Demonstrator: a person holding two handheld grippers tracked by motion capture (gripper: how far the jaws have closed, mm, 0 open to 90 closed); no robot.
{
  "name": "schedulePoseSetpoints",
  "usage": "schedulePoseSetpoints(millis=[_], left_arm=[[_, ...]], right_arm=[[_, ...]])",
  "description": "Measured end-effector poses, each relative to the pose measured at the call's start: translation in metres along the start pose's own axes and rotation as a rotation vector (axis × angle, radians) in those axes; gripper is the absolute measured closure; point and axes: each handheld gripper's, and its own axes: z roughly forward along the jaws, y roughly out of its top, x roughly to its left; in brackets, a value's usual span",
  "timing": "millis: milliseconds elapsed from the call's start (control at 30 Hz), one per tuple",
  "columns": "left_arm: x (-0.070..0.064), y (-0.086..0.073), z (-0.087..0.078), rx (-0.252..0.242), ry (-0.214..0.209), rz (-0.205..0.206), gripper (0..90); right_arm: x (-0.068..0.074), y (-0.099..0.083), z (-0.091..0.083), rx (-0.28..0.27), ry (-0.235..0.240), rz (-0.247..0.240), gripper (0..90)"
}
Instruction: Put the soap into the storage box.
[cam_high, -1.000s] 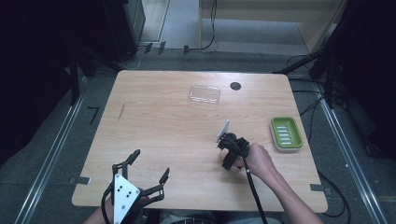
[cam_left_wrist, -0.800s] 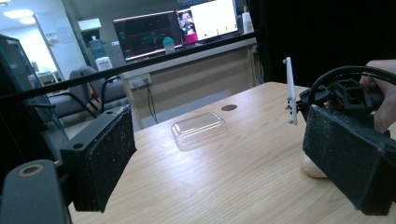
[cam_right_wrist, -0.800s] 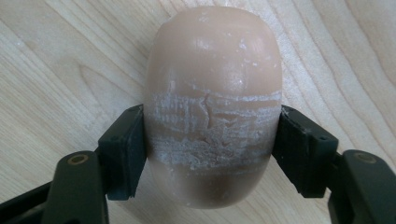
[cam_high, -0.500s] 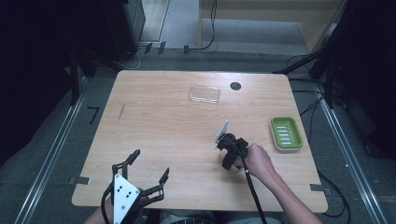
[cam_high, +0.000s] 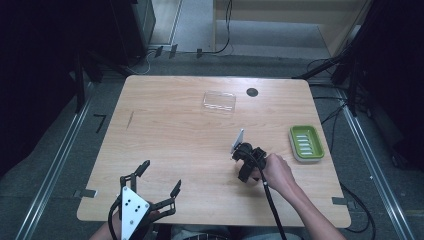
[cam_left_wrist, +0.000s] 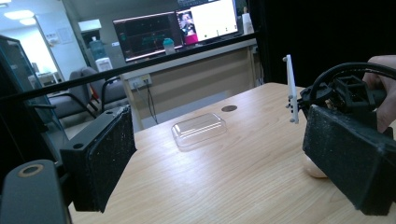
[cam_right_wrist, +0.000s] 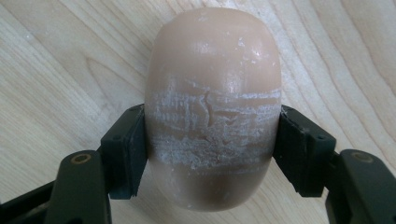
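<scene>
While clamped on the soap bar (cam_right_wrist: 212, 107), right tool (cam_right_wrist: 212, 154) points down.

My right gripper (cam_right_wrist: 212, 154) has black fingers (cam_right_wrist: 125, 151), and the soap bar (cam_right_wrist: 212, 102) between them is tan-pink, crossed by whitish, cracked scuff bands. The tabletop (cam_high: 170, 130) I work on is pale wood with brown grain lines and a small dark round spot (cam_high: 252, 92). I see a bright green dish (cam_high: 306, 143) with paler ribs, and a clear, colourless lid (cam_high: 219, 101). My left gripper (cam_high: 150, 187) is black with a white plate dotted black.
</scene>
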Motion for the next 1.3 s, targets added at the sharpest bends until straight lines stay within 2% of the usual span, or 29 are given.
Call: schedulePoseSetpoints(millis=[333, 767, 1067, 1100, 1300], left_arm=[[0.0, 0.0, 0.0, 0.001, 0.003, -0.001, 9.9], [0.0, 0.0, 0.0, 0.007, 0.003, 0.0, 9.9], [0.0, 0.0, 0.001, 0.007, 0.006, -0.003, 9.9], [0.0, 0.0, 0.001, 0.007, 0.006, -0.003, 9.9], [0.0, 0.0, 0.001, 0.01, 0.006, -0.002, 9.9]], right_arm=[[-0.006, -0.007, -0.009, -0.017, 0.002, 0.012, 33.8], [-0.02, -0.024, -0.018, -0.036, 0.005, 0.062, 33.8], [-0.031, -0.042, -0.018, -0.021, -0.007, 0.091, 33.7], [-0.032, -0.043, -0.018, -0.015, -0.006, 0.107, 33.8], [-0.037, -0.05, -0.021, -0.013, -0.016, 0.111, 33.8]])
